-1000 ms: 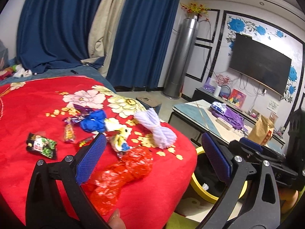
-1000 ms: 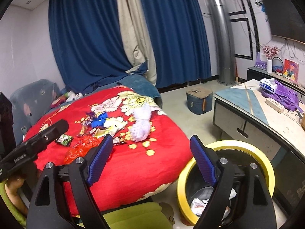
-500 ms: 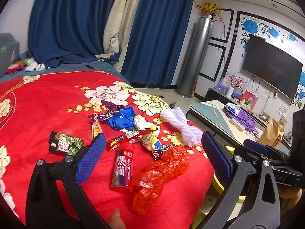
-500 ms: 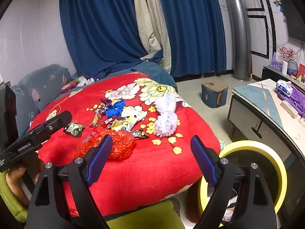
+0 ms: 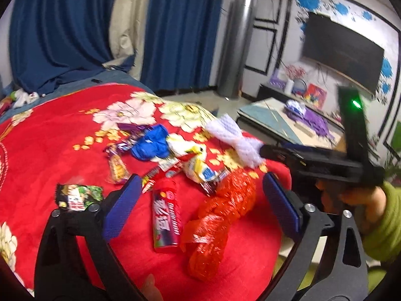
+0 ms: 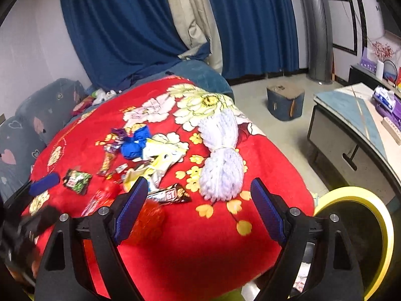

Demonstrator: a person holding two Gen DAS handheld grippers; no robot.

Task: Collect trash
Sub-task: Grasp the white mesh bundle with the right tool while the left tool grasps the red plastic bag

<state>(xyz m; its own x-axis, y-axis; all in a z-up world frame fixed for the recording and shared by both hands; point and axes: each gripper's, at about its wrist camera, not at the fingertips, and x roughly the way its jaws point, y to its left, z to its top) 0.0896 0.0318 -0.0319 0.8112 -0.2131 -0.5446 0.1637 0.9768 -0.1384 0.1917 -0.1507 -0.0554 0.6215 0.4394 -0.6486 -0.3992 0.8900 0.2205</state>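
Left wrist: my left gripper, jaws wide and just easing inward, hangs empty over a red cylindrical snack can and crumpled red plastic bag on the red floral blanket.

Right wrist: my right gripper gapes empty above wrappers; the yellow-rimmed bin sits lower right.

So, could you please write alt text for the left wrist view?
The open left gripper frames a red candy tube and crumpled red plastic bag among wrappers on a red floral blanket. The right gripper reaches in from the right.
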